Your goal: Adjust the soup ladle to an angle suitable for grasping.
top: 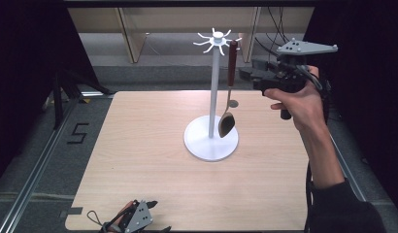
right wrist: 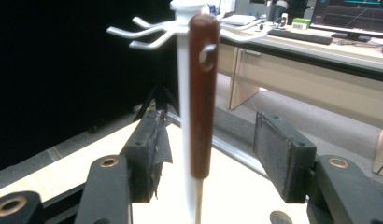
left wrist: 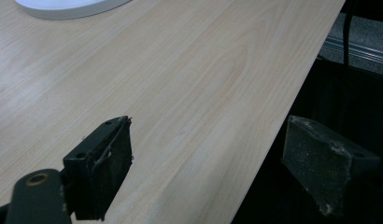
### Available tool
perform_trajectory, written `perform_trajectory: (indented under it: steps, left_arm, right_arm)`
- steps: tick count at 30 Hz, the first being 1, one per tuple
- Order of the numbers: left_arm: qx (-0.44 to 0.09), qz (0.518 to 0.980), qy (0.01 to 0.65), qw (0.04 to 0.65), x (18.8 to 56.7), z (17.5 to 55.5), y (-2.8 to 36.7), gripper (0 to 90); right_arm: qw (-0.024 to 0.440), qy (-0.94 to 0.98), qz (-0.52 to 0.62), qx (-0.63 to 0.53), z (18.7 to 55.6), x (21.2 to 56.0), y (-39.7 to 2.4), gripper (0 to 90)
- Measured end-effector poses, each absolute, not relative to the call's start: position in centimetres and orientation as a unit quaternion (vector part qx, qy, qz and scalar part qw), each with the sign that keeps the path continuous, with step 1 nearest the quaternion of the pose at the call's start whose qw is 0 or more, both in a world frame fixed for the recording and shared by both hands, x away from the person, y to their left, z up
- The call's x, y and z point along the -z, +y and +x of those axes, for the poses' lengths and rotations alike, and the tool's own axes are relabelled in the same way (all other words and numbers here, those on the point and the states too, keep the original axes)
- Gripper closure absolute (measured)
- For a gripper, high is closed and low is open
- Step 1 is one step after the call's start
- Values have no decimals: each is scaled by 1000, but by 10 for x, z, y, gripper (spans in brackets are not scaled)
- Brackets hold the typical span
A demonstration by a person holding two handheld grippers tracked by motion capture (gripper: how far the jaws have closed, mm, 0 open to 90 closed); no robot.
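I have the right gripper raised off the far right corner of the table, held level in the person's right hand and pointing toward the top of the white stand. Its jaws are parted, and in the right gripper view the dark red handle of the ladle hangs between the two pads with a clear gap on each side, so nothing is clamped. The ladle hangs upright from one of the white hooks at the stand's crown, the hook passing through the hole near the handle's top. Its thin metal shank runs down alongside the pole, and the bowl sits low, just above the stand's round white base; whether it touches the base I cannot tell. The stand itself stands on the table right of centre and toward the far edge. A small round grey object lies on the table just behind the ladle's shank. My left gripper rests low at the near edge, toward the near left corner, with its jaws spread wide. In the left gripper view one pad hangs over the wood and the other is past the table's edge, with nothing between them.
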State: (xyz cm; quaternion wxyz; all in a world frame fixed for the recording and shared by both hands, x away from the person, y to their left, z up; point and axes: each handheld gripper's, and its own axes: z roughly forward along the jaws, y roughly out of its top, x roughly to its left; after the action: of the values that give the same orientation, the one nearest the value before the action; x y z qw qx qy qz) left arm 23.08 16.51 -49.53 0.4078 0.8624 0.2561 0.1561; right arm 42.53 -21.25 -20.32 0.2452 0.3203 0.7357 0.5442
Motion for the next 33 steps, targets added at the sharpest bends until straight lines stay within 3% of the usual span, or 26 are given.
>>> perform_trajectory:
  steps: [33]
  left_arm:
    - [-154,863,259,405,496,231,166,151]
  right_arm:
    - [225,734,331,-549,399,269,-248,399]
